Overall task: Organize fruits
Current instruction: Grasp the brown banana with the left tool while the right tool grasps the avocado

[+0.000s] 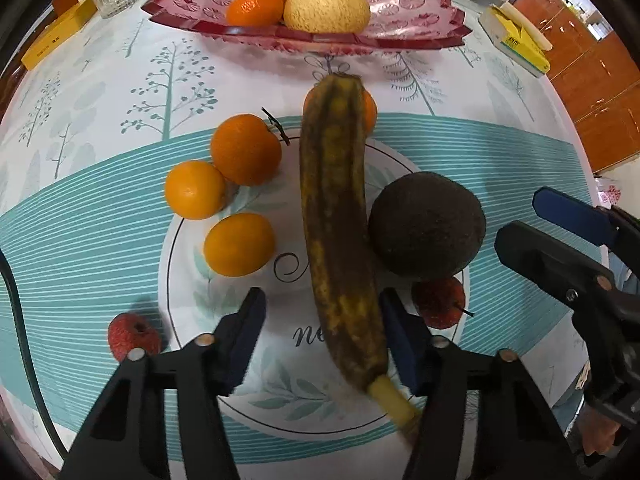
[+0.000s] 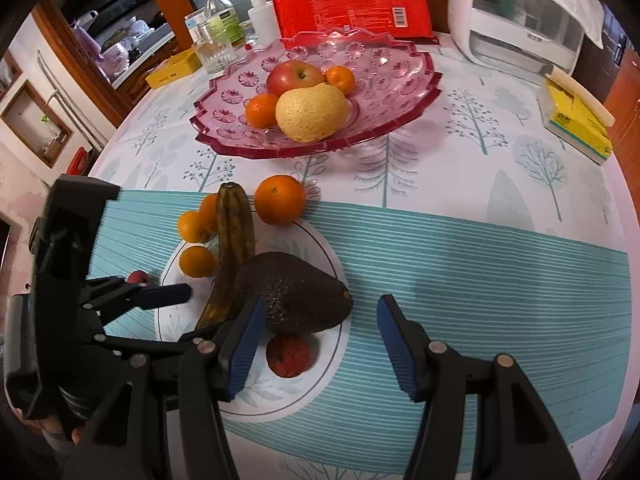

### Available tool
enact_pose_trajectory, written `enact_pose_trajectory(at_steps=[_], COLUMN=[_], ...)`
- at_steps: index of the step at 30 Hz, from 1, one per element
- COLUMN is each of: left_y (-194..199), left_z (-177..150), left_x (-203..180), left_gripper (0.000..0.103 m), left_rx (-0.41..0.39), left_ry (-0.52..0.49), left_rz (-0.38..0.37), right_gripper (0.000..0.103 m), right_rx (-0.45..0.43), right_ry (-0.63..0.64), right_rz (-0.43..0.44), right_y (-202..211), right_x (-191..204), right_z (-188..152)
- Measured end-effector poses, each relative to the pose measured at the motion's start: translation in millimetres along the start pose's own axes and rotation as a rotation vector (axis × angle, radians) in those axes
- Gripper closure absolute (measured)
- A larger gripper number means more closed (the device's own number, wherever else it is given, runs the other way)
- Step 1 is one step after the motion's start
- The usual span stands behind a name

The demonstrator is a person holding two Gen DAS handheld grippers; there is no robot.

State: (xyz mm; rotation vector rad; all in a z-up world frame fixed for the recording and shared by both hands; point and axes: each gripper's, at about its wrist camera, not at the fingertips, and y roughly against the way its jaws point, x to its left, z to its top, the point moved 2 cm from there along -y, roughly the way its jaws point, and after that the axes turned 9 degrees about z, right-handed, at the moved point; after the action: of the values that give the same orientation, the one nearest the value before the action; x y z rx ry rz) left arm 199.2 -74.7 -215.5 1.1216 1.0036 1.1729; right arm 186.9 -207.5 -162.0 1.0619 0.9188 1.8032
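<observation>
A brown-spotted banana (image 1: 340,232) lies on the table, its stem end between the open jaws of my left gripper (image 1: 324,336), which touches nothing I can tell. A dark avocado (image 1: 427,226) lies right of it, several oranges (image 1: 240,244) left, and two red lychees (image 1: 134,336) near the front. The pink glass fruit dish (image 2: 400,92) at the back holds an apple (image 2: 294,76), a yellow pear (image 2: 312,112) and two oranges. My right gripper (image 2: 320,340) is open and empty, low over the table beside the avocado (image 2: 292,298) and a lychee (image 2: 289,356).
A drinking glass (image 2: 214,54), bottles, a red packet (image 2: 352,2) and a white appliance (image 2: 520,12) stand behind the dish. Yellow boxes lie at the left (image 2: 172,68) and right (image 2: 576,120) table edges. The round table drops off on both sides.
</observation>
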Motion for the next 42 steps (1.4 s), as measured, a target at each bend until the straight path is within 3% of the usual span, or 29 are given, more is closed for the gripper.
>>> enact_pose_trajectory(at_steps=[7,18,23,34,37,39,42], left_y=[-4.3,-3.3,-1.5,6.1,6.0,5.8,5.7], left_z=[5.5,2.0,-2.3,-9.0,-7.4,-6.6,-5.0], left_x=[1.6,6.5,11.3,26.6,25.1,24.3,20.9], left_gripper=[0.073,0.074,0.074,0.074,0.074,0.074,0.074], left_rx=[-0.013,-0.025,-0.030,-0.040,-0.041,-0.042,-0.047], left_ry=[0.000,-0.058,-0.062,-0.037,-0.036,-0.036,-0.035], left_rz=[-0.009,-0.014,-0.005,-0.012,-0.011,-0.010,-0.008], right_gripper=[0.044,0.043,0.037,0.029,0.035,0.049,0.051], right_rx=[0.017,0.092,0.103,0.135,0.144,0.144,0.128], right_ry=[0.044,0.178,0.294,0.375,0.358,0.336,0.266], right_rz=[0.010,0.025,-0.014,-0.090,-0.107,-0.129,-0.076], right_y=[-7.5,-31.7,-41.2,-63.6,-71.8,-74.2,-71.6], right_x=[6.5,19.9,33.4,31.0,25.0,19.9,11.2], right_z=[4.1,3.0,2.5,9.5,11.6,11.7,13.6])
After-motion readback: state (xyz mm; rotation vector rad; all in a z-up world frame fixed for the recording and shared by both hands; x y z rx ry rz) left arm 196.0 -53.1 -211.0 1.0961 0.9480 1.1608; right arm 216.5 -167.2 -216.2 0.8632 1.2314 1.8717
